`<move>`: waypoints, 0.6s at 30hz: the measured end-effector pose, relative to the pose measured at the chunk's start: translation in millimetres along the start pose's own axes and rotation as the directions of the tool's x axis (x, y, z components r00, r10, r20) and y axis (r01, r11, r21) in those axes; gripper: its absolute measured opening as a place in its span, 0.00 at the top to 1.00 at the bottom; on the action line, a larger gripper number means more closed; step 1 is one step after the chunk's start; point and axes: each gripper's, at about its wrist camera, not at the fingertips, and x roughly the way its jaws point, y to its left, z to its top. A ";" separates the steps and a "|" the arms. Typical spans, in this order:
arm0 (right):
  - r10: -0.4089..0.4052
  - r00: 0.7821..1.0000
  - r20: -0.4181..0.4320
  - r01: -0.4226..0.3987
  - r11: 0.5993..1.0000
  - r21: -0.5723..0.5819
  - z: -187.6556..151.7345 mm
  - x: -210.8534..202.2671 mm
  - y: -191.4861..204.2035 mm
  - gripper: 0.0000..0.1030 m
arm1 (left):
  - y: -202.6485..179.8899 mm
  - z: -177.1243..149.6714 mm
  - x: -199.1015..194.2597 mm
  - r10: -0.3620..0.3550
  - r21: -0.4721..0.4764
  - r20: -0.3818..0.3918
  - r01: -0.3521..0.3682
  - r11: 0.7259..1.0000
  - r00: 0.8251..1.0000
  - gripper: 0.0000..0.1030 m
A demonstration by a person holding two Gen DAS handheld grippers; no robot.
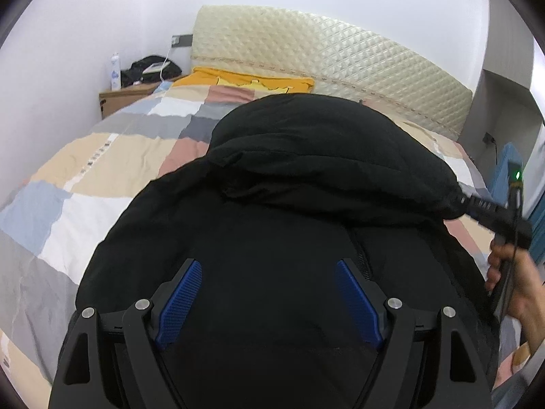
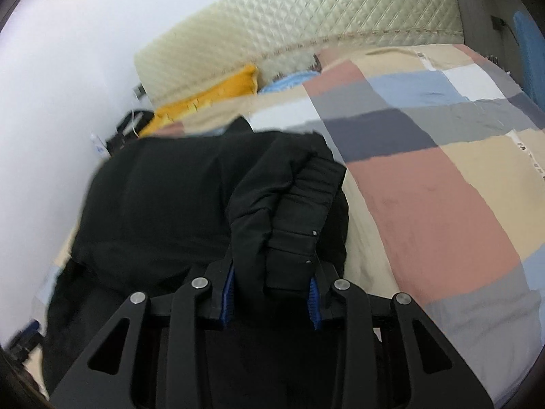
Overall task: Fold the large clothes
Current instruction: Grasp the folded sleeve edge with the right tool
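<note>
A large black jacket lies on the bed, its upper part folded over in a thick roll. My left gripper hovers open over the jacket's near part, its blue pads wide apart and holding nothing. My right gripper is shut on a bunched black sleeve cuff of the jacket. In the left wrist view the right gripper shows at the right edge, gripping the jacket's side, with the hand holding it.
The bed has a patchwork quilt and a cream padded headboard. A yellow pillow lies at the head. A wooden nightstand with a bottle and a black bag stands at the left wall.
</note>
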 end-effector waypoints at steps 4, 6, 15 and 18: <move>-0.053 0.998 -0.035 0.051 0.998 -0.042 -5.5 12.6 5.3 0.66 | 0.1 -0.1 -0.5 -0.004 0.005 0.001 0.004 1.000 1.000 0.22; -0.068 0.997 -0.023 0.067 0.995 -0.070 -3.5 8.0 11.4 0.64 | -1.4 0.6 -2.0 0.002 0.018 0.007 -0.003 1.000 1.000 0.22; -0.083 0.996 0.025 0.085 0.990 -0.112 -8.3 -51.8 37.9 0.50 | -14.0 -0.2 -15.0 0.003 0.063 0.034 -0.005 0.998 0.999 0.22; -0.084 0.996 0.017 0.086 0.987 -0.139 -19.3 -71.0 54.1 0.50 | -23.3 -2.5 -28.0 0.005 0.107 0.073 -0.013 0.994 0.997 0.22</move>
